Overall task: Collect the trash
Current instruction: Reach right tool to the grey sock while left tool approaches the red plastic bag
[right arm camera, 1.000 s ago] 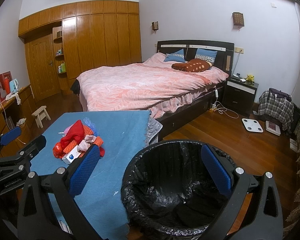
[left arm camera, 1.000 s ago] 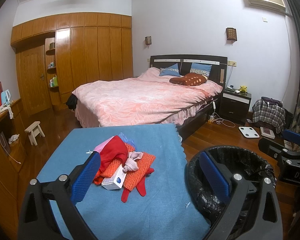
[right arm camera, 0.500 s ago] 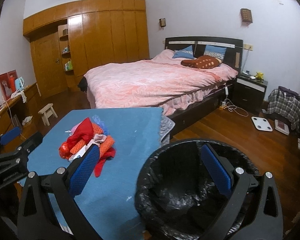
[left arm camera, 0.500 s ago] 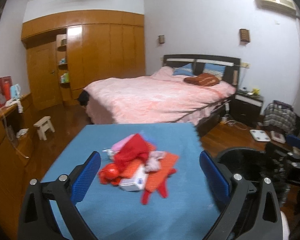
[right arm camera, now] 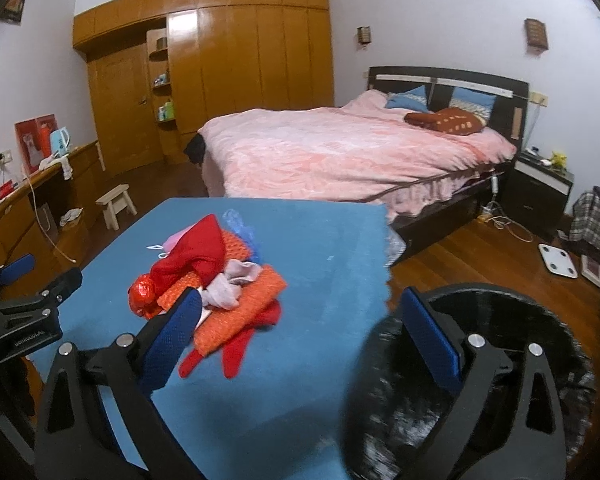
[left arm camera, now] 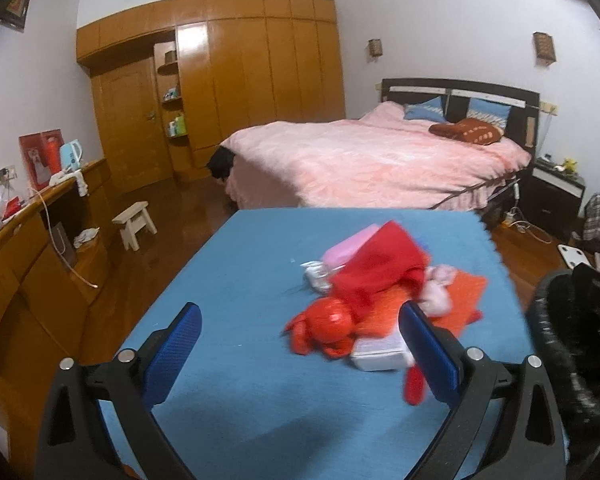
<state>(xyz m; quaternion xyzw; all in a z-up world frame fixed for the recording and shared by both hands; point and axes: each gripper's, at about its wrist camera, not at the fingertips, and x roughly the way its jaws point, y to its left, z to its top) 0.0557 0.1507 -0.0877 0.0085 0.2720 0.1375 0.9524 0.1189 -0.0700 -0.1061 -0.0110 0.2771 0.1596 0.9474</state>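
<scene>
**Entry: trash heap on the desk, both tools empty**

**Left wrist view.**
- Left gripper (left arm camera: 300, 354): fingers (left arm camera: 172, 354) spread wide, released, nothing between them.
- Trash pile (left arm camera: 384, 292): lies ahead of the fingers and toward the right-hand one, on the blue-covered desk (left arm camera: 236, 280). Its near edge sits just beside the right-hand fingertip; whether they touch cannot be told through the blur.
- Contents: a red cloth on top, a crumpled shiny red wrapper (left arm camera: 328, 326) on the near left, orange knitted pieces beneath, a small white box (left arm camera: 380, 356) at the near edge, a pink item and pale scraps behind.
- Long axis: runs from near left to far right, slantwise to the line of the fingers.
- Bin (left arm camera: 572, 344): black-lined, off the desk, outside the right-hand finger at the frame's right edge.

**Right wrist view.**
- Right gripper (right arm camera: 300, 338): fingers (right arm camera: 430, 338) likewise parted and empty.
- Same pile (right arm camera: 216, 280): ahead and to the left, partly hidden behind the left-hand fingertip.
- Bin (right arm camera: 500, 380): under and beyond the right-hand finger, mouth open.
- Left gripper's body (right arm camera: 24, 312): at the frame's left edge, beside the desk.

**Judgement.** The left gripper looks nearer the pile and better lined up; a small shift rightward would centre the wrapper or box between its fingers. The soft cloths will likely drag neighbours along when lifted.
</scene>
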